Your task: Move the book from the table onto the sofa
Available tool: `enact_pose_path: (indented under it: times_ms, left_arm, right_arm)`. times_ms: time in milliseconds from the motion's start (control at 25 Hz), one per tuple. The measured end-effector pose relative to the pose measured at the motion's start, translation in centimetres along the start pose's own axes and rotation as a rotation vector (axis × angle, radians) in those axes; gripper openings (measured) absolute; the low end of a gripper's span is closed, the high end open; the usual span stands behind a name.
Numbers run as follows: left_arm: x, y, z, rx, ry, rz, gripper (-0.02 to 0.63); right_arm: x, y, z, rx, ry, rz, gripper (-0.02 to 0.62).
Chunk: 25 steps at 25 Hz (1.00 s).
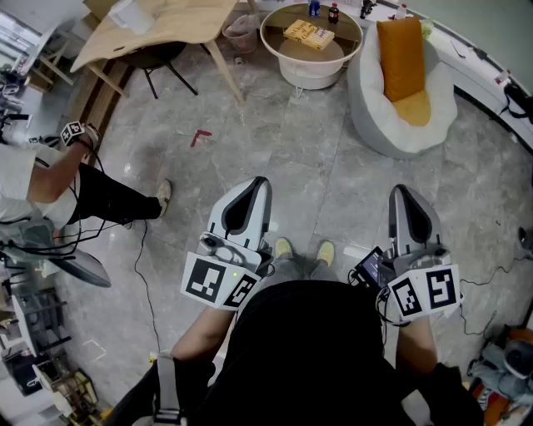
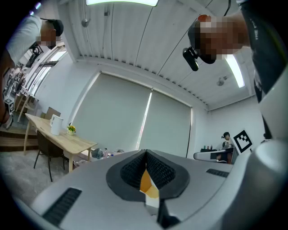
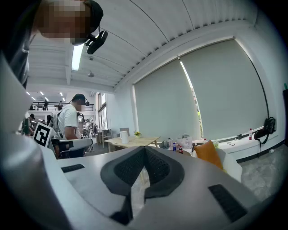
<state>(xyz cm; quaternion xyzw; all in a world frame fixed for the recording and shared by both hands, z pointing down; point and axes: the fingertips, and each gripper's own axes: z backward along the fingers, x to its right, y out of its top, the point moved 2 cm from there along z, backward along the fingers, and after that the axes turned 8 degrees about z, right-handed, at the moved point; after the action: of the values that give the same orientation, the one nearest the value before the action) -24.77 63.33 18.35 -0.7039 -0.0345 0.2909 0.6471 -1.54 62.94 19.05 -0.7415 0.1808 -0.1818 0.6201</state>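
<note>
The book, yellow, lies on the low round table far ahead at the top of the head view. To its right stands the white round sofa with an orange cushion. My left gripper and right gripper are held side by side above the grey floor, well short of the table, both shut with nothing in them. In the left gripper view the left gripper has its pads together, a sliver of orange showing behind them. In the right gripper view the right gripper points toward the orange cushion.
A wooden table with a dark chair under it stands at the far left. A person sits at the left with cables around on the floor. Bottles stand on the round table. A red mark lies on the tiles.
</note>
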Motion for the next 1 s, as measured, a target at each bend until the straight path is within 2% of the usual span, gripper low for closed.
enact_pose_path:
  times_ms: [280, 520, 640, 1000]
  left_arm:
    - [-1.0, 0.2, 1.0, 0.008, -0.003, 0.011, 0.009]
    - [-2.4, 1.1, 2.0, 0.017, 0.011, -0.018, 0.009]
    - [-3.5, 1.4, 2.1, -0.007, 0.010, -0.038, 0.009]
    - [-6.3, 1.2, 1.9, -0.057, -0.038, -0.005, 0.009]
  right_arm:
    - [-1.6, -0.3, -0.6, -0.002, -0.012, 0.004, 0.009]
    - [-4.0, -0.2, -1.8, -0.023, 0.012, 0.046, 0.009]
    - [-5.1, -0.3, -3.0, -0.028, 0.017, 0.029, 0.009]
    - [-7.8, -0.7, -5.9, -0.059, -0.002, 0.023, 0.009]
